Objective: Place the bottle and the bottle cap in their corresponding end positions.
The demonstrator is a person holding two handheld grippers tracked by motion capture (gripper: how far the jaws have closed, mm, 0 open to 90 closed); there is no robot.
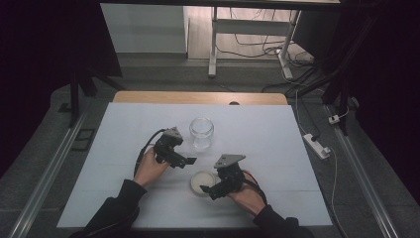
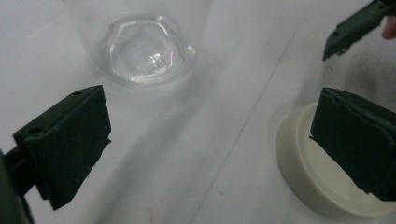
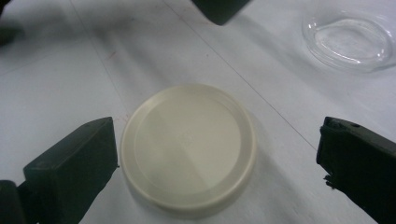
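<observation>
Open right hand-held gripper (image 3: 217, 154) astride lid (image 3: 189, 149)

Dim grey floor (image 1: 44, 144) with trailing cables (image 1: 277, 49).

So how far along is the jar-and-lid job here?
Early. The glass jar stands open and the cream lid lies flat on the table. The right gripper is open around the lid, not yet gripping; the left gripper is open. Grasping and capping remain.
</observation>
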